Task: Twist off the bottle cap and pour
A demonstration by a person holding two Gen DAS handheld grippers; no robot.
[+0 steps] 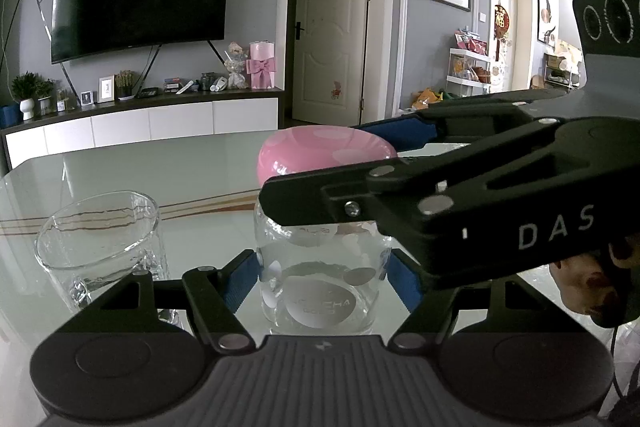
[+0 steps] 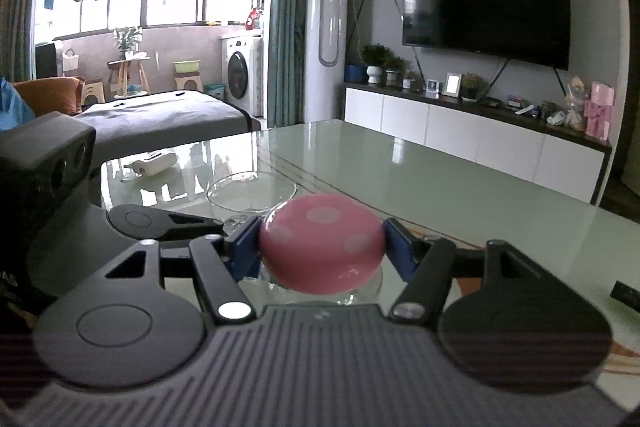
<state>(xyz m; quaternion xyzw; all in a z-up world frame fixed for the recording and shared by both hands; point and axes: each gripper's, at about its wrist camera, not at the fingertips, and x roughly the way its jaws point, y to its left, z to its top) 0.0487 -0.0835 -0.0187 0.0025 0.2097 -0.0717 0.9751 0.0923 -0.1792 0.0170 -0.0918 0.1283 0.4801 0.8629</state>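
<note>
A clear glass bottle (image 1: 320,291) with white dots and an oval label stands on the glass table. My left gripper (image 1: 322,283) is shut on its body, blue pads pressing both sides. The bottle's round pink cap (image 2: 322,247) with pale dots sits on top, and my right gripper (image 2: 322,247) is shut on it from both sides. In the left wrist view the right gripper (image 1: 396,163) reaches in from the right across the pink cap (image 1: 324,155). An empty clear drinking glass (image 1: 100,247) stands just left of the bottle; its rim (image 2: 252,193) shows behind the cap.
The glossy glass table (image 1: 180,167) stretches toward a white TV cabinet (image 1: 140,125). A white remote-like object (image 2: 154,163) lies at the table's far left corner. A dark flat object (image 2: 626,295) sits at the right edge. A person's hand (image 1: 588,279) holds the right gripper.
</note>
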